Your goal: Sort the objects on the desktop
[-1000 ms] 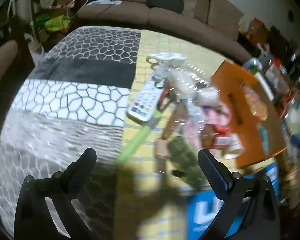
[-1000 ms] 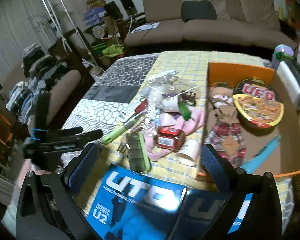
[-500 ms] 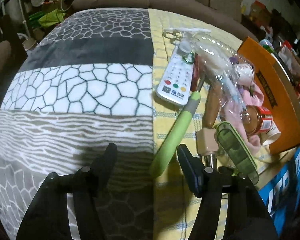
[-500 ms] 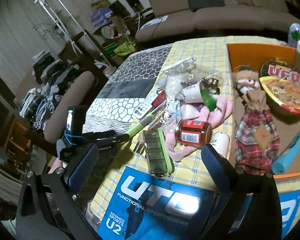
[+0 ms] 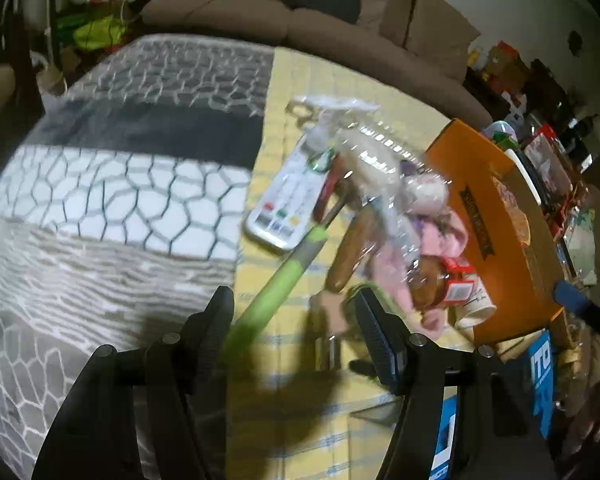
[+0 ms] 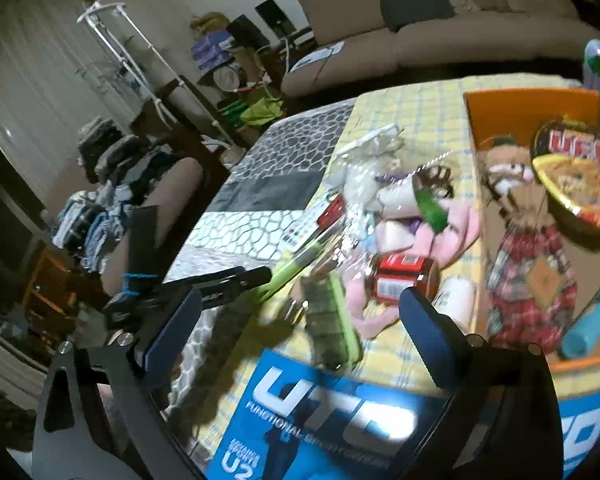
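Note:
A heap of small things lies on the yellow checked cloth: a green-handled tool, a white remote, a wooden handle, a red-lidded jar and a green pill case. My left gripper is open with the near end of the green handle between its fingers, close to the left one; it also shows in the right wrist view. My right gripper is open and empty above the blue box, facing the heap.
An orange box at the right holds a doll, a UFO noodle bowl and a blue tube. A blue UTO box lies at the table's near edge. A patterned grey blanket covers the left part. A sofa stands behind.
My left gripper has closed in from wide open and moved up to the green handle, whose end now lies between its fingers. My right gripper has drifted a little closer to the heap.

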`<state>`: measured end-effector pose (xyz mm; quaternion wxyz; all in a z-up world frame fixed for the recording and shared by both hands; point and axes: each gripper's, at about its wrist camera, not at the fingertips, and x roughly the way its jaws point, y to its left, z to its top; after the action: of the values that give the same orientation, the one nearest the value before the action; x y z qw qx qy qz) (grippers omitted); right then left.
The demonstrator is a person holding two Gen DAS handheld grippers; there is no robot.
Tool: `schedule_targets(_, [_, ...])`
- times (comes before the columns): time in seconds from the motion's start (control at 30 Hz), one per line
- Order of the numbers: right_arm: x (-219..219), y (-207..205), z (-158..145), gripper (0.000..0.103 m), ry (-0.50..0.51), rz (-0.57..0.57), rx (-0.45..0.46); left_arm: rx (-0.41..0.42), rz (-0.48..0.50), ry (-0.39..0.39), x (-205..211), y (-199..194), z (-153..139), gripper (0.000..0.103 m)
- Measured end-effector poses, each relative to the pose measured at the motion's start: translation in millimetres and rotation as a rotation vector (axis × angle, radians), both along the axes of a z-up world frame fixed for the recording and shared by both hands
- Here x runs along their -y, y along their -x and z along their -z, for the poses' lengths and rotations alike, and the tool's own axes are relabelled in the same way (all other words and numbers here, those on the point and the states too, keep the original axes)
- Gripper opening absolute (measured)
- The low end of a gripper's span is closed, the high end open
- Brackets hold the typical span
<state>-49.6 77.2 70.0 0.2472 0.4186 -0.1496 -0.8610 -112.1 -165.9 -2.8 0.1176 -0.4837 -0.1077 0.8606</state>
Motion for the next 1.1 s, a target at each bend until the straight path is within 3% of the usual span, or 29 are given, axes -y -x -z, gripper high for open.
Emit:
schedule_targets(0.07, [0.5, 7.2, -4.1, 0.092, -0.008, 0.008, -0.004, 0.0, 0.013, -0.007, -6.4, 0.9, -2.8, 0.067])
schedule_targets(0.17, [6.0, 16.1, -5.6, 0.083, -0.013, -0.005, 0.005, 0.044, -0.024, -0.128, 1.9, 1.0, 4.3, 0.067])
schedule_targets(0.3, [34.7, 27.5, 12.2, 0.082, -0.132, -0.083, 0.054, 0.082, -0.039, -0.057, 7.1, 8.6, 10.9, 0.065])
schedule_targets(0.4, [60.8, 37.3, 41.9, 0.081, -0.229, -0.151, 0.133, 0.079, -0.061, -0.114, 21.4, 11.4, 6.3, 0.065])
schedule_targets(0.57, [81.8, 48.5, 78.9, 0.072, -0.325, -0.19, 0.22, 0.073, -0.053, -0.126, 24.4, 9.7, -1.2, 0.067])
schedule_targets(0.83, [87.4, 67.2, 122.1, 0.072, -0.396, -0.219, 0.348, 0.113, -0.028, -0.116, 17.5, 13.8, 6.5, 0.067])
schedule_targets(0.93, [86.2, 70.2, 123.2, 0.071, -0.387, -0.222, 0.347, 0.127, -0.037, -0.114, 19.9, 14.4, 9.7, 0.067])
schedule_targets(1.0, [86.1, 69.7, 119.6, 0.052, -0.361, -0.233, 0.338, 0.13, -0.04, -0.111, 21.5, 14.8, 11.0, 0.068])
schedule_targets(1.1, [87.2, 62.9, 111.0, 0.05, -0.391, -0.23, 0.29, 0.134, -0.052, -0.074, 22.6, 15.6, 13.1, 0.069])
